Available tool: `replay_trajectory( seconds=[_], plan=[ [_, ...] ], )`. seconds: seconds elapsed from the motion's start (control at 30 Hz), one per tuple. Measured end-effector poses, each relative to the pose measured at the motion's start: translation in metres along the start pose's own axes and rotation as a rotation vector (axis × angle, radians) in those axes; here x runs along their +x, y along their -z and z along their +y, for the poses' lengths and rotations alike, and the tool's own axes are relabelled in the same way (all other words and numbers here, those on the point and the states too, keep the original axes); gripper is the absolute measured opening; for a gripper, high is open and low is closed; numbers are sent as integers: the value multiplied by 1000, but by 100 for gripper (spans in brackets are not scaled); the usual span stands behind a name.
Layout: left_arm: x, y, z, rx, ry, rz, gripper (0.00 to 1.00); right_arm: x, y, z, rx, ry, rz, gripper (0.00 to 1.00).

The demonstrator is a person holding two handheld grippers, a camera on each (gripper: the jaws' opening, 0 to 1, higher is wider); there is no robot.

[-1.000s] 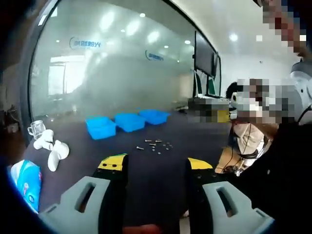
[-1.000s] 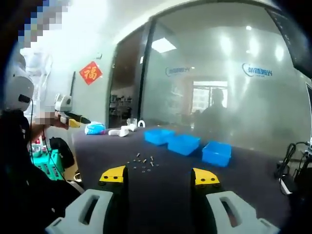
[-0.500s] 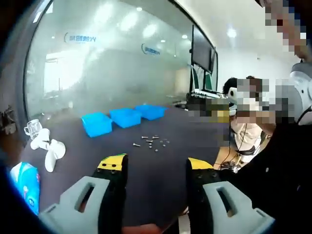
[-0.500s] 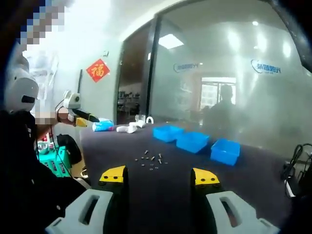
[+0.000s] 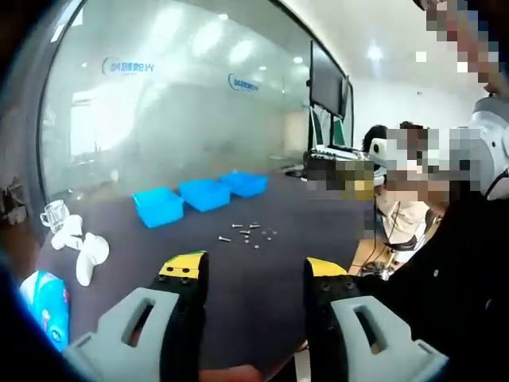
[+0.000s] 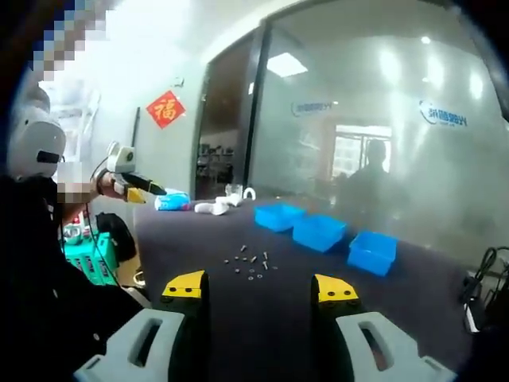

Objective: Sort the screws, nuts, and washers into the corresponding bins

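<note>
left gripper (image 5: 248, 270) at bottom centre of the left gripper view, jaws spread apart, nothing between them. right gripper (image 6: 258, 288) at bottom centre of the right gripper view, same: jaws parted, empty.

beyond the jaw tips in both views, dark table (image 5: 262, 278). the loose hardware (image 5: 248, 232), a small scatter of screws, nuts and washers, lies mid-frame in the left gripper view, above and between the jaw tips, well apart from them. in the right gripper view the same scatter (image 6: 253, 266) sits just above the gap between the jaws, also out of reach.

farther on, three blue bins (image 5: 203, 194) in a row, upper centre-left of the left gripper view; in the right gripper view (image 6: 322, 231) right of centre. contents too small to tell.

left edge of the left gripper view: white objects (image 5: 83, 247) and a blue packet (image 5: 44, 306).

judgement: sorting looks not yet begun; all pieces seem to lie on the table, both grippers must close in on the scatter first.
</note>
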State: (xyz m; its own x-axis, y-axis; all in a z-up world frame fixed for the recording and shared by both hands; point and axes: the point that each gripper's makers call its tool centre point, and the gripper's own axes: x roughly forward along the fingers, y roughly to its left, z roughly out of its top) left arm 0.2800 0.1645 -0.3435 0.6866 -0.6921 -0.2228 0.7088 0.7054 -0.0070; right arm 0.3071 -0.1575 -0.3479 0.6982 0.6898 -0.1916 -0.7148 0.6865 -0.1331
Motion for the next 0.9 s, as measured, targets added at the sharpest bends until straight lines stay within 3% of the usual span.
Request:
replay_trajectory(
  seconds=[0.47, 0.9],
  plan=[
    [15, -4, 9, 25, 29, 64, 48, 34, -3, 2, -13, -92, 109, 46],
    [18, 2, 12, 50, 14, 80, 48, 89, -11, 2, -64, -226, 242, 44]
  ],
)
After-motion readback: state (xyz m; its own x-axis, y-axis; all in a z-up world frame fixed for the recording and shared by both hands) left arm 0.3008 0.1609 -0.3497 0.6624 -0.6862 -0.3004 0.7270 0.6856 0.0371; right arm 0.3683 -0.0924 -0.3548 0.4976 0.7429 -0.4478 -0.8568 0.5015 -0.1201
